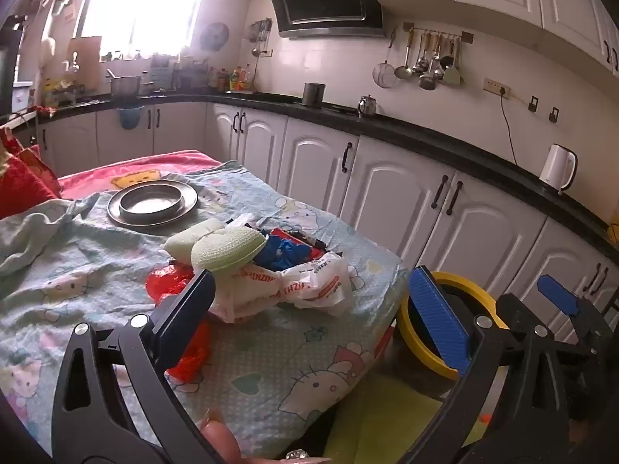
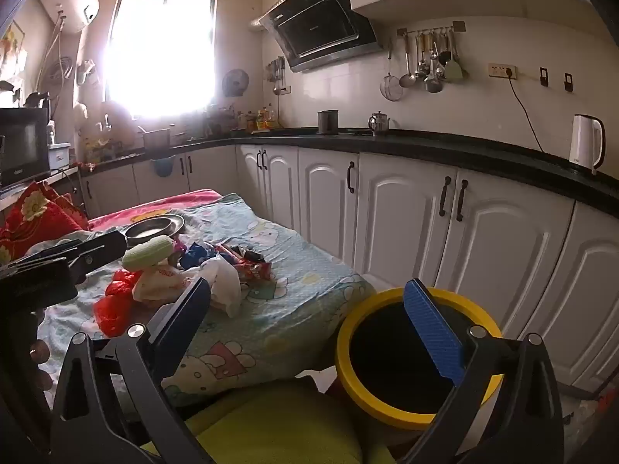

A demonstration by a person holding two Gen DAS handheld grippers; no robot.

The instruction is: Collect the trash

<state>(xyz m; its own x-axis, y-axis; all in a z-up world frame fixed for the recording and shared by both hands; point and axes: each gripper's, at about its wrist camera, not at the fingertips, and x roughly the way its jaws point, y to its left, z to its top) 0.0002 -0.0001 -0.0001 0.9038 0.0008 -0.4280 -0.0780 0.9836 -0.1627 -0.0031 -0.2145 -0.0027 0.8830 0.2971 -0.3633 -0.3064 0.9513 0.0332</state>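
Observation:
A heap of trash lies on the cloth-covered table [image 1: 271, 352]: white printed plastic bags [image 1: 309, 286], two pale green foam nets [image 1: 228, 247], a blue wrapper [image 1: 282, 251] and a red plastic bag [image 1: 170, 282]. My left gripper [image 1: 313, 309] stands open just short of the heap, nothing between its pads. A black bin with a yellow rim [image 2: 342, 348] stands on the floor off the table's right corner. My right gripper [image 2: 309, 321] hangs open over the gap between table and bin. In the right wrist view the heap [image 2: 216, 274] lies ahead to the left, with the left gripper's fingers [image 2: 112, 245] beside a foam net [image 2: 149, 251].
A metal plate with a bowl [image 1: 153, 203] sits behind the heap. A red cushion [image 2: 35, 216] lies at the table's far left. White cabinets [image 2: 406, 224] under a black counter run along the right. Yellow-green fabric [image 2: 271, 417] fills the bottom, and a thumb [image 1: 220, 437] shows.

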